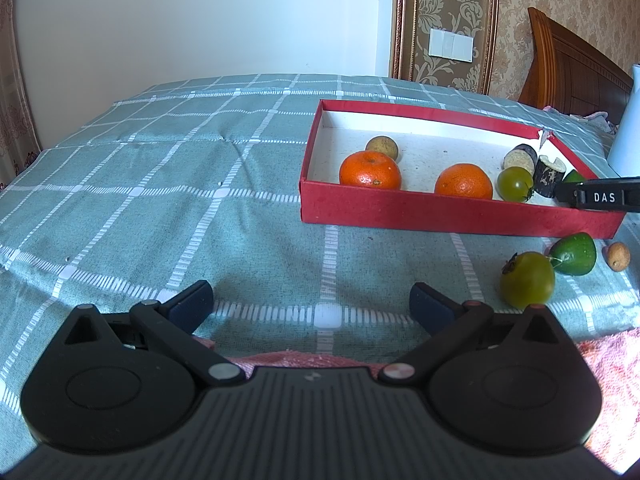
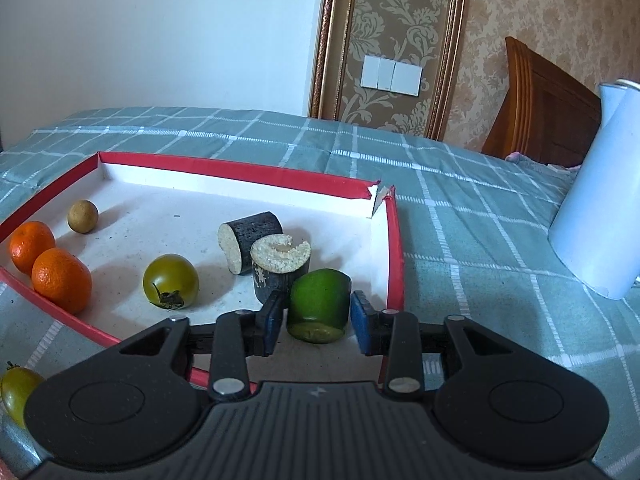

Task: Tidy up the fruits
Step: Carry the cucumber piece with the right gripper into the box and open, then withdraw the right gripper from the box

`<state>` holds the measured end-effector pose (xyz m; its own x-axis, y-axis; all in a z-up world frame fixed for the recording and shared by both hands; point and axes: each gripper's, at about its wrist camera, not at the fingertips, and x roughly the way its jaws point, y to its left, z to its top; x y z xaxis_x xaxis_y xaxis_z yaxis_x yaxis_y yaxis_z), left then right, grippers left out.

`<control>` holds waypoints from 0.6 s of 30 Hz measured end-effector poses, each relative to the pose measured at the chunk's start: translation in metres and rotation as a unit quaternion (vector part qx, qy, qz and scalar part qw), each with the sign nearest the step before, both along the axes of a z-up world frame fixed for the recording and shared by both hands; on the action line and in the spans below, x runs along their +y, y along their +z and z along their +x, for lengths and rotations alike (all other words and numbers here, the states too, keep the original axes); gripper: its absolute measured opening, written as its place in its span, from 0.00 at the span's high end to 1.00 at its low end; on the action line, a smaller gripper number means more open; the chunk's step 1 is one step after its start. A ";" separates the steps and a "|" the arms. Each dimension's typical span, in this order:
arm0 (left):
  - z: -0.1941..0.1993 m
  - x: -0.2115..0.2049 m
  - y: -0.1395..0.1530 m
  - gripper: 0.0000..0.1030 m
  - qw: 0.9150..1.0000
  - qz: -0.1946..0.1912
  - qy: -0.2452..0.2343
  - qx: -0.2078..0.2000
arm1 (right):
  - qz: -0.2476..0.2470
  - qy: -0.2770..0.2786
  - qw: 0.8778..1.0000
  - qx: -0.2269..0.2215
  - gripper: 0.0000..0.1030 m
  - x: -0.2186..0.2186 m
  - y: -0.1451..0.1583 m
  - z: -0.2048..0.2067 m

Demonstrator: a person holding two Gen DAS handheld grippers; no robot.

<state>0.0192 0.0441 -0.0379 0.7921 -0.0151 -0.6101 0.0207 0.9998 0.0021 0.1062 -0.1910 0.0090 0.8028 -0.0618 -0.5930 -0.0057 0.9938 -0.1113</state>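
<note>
A red box [image 1: 440, 212] [image 2: 396, 240] lies on the checked bedspread. It holds two oranges [image 1: 370, 170] [image 2: 60, 280], a brown round fruit [image 1: 382, 148] [image 2: 83, 216], a green tomato [image 1: 516, 184] [image 2: 171, 280] and two dark cut pieces [image 1: 550, 174] [image 2: 280, 268]. My right gripper [image 2: 318, 316] [image 1: 600, 198] is inside the box, its jaws around a green cut fruit [image 2: 318, 304] with a small gap on the right. My left gripper [image 1: 312, 304] is open and empty above the bedspread. A green tomato [image 1: 527, 279] [image 2: 16, 392], a green cut fruit [image 1: 574, 254] and a small brown fruit [image 1: 618, 256] lie outside the box.
A white jug [image 2: 600, 216] [image 1: 628, 132] stands right of the box. A wooden headboard [image 2: 540, 112] and a papered wall with switches [image 2: 390, 74] are behind. A pink cloth [image 1: 600, 360] lies near the front edge.
</note>
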 end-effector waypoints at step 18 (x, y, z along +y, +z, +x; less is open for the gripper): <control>0.000 0.000 0.000 0.00 1.000 0.000 0.000 0.000 | 0.025 -0.026 0.998 -0.046 0.29 -0.020 0.016 -0.085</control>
